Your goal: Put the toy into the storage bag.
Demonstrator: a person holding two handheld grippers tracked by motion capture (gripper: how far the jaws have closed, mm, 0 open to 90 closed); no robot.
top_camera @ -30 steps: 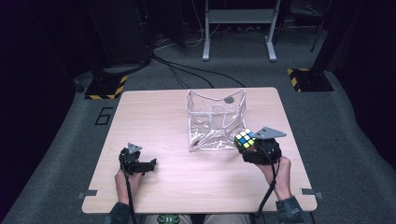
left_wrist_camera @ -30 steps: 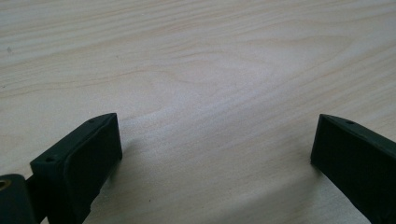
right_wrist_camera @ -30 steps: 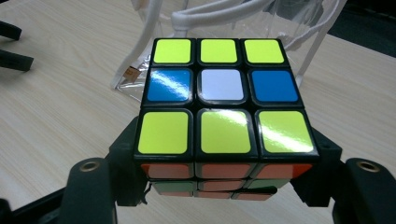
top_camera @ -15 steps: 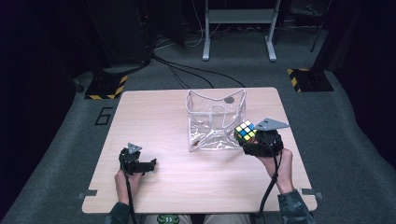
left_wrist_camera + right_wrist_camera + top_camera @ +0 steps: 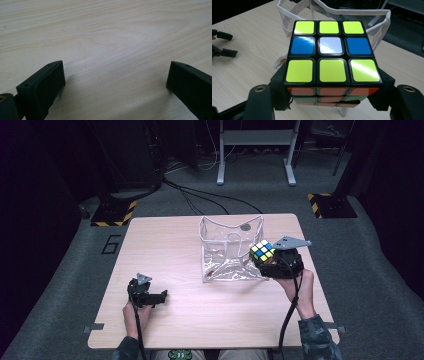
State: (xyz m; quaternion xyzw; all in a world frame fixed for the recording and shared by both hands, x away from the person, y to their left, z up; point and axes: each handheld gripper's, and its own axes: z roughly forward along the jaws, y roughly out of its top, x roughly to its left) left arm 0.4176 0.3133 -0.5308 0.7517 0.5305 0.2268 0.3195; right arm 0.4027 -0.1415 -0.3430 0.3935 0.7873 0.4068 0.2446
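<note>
Right gripper point(image 5: 270, 261): held in the person's right hand point(image 5: 296, 285) at the right side of the table, lifted above the wood; its two black jaws are clamped on the sides of a Rubik's cube, one jaw on each flank in the right gripper view.
Rubik's cube point(image 5: 331, 58): off the table, gripped between the right gripper's jaws, right at the near right corner of the clear bag in the high view. Its top face shows a row of three yellow-green squares, then blue, white, blue, then three more yellow-green; the face below shows orange and green squares.
Clear bag point(image 5: 230, 249): a transparent plastic pouch with a white trimmed rim, standing open on the middle of the table point(image 5: 165, 245). A small dark round spot sits at its far rim; what it is cannot be made out.
Left gripper point(image 5: 156, 297): low at the near left of the table, in the person's left hand point(image 5: 133, 312); its jaws stand wide apart over bare wood grain in the left gripper view, with nothing between them.
Writing: a large dark "6" point(image 5: 111, 244) is marked on the grey floor just beside the table's left edge. No brand or lettering can be read on the cube or the bag.
Floor markers: yellow and black striped plates point(image 5: 112, 213) lie on the carpet beyond the table's far corners.
</note>
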